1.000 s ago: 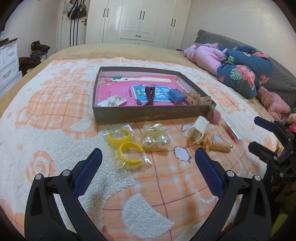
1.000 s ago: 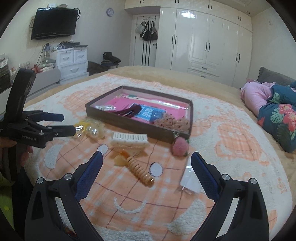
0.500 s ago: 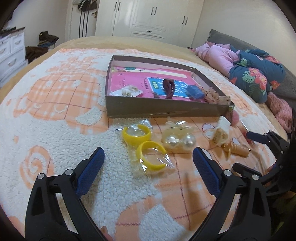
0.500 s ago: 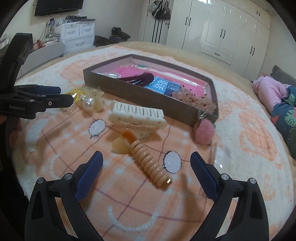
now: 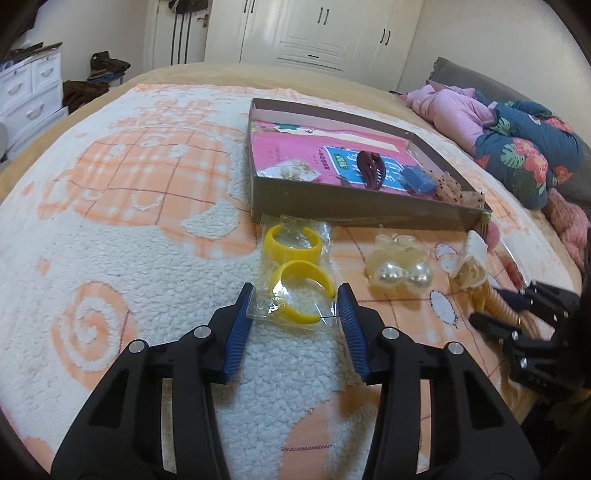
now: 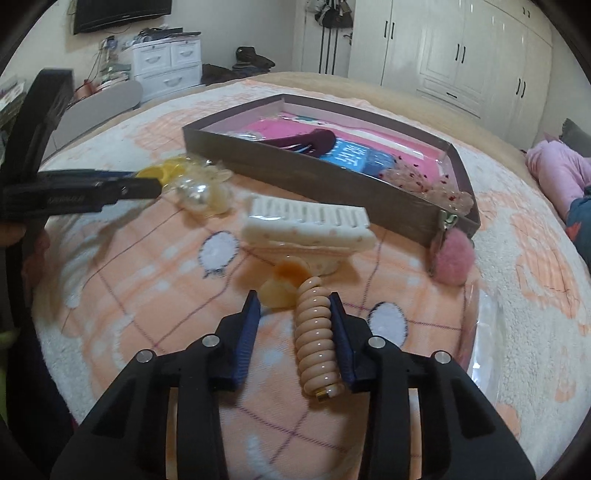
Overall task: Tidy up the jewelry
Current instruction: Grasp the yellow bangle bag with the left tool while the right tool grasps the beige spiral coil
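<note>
Straddling bagged yellow bangles point(image 5: 295, 291), left hand-held gripper point(image 5: 295, 295) apart; right hand-held gripper point(image 6: 295, 317) apart around spiral hair-tie point(image 6: 316, 332); contact unclear.

White wardrobe point(image 5: 325, 33), drawer unit point(image 6: 166, 61), wall TV point(image 6: 118, 13)

The left gripper point(image 5: 295, 301) sat low over the bed, its jaws partly closed around a gap. The right gripper point(image 6: 293, 308), near its right side, was likewise lowered and half-closed.

The box point(image 5: 354, 218) wall blocks direct forward passage just beyond the bagged yellow bangles point(image 5: 295, 273). The pearl clip point(image 5: 400, 271) and white claw clip point(image 6: 308, 225) crowd the blanket point(image 5: 110, 236) between both grippers; open blanket lies left.
</note>
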